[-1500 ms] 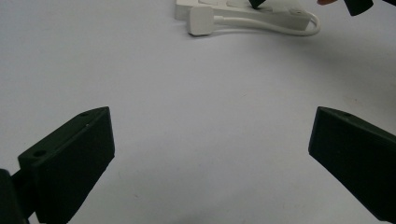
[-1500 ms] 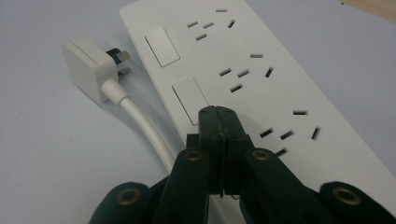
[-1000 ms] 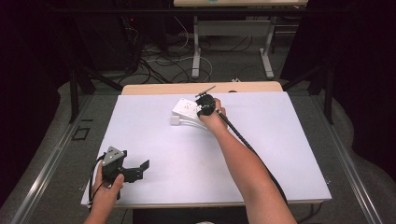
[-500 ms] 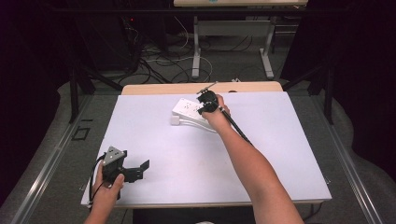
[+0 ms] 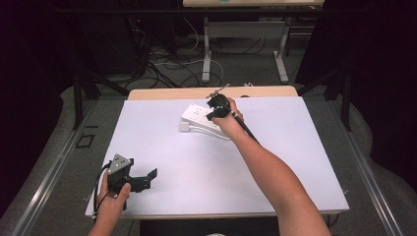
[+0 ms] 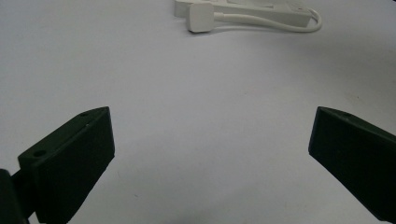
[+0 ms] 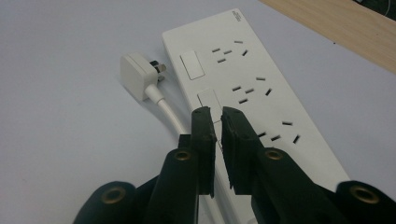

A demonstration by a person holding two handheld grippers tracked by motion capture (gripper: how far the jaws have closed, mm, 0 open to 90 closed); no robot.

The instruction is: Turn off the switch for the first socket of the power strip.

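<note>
In the high view, the right gripper (image 5: 214,104) is hovering over the white power strip (image 5: 196,117) at the table's (image 5: 295,162) far middle; the left gripper (image 5: 140,180) is sitting well nearer, jaws spread. In the left gripper view, the plug (image 6: 201,17) is lying just before the strip. In the right gripper view, the nearly closed jaws are poised above a switch (image 7: 208,100); the corner lettering is unreadable.

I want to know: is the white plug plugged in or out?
Out. The plug lies on the table beside the power strip, prongs bare.
</note>
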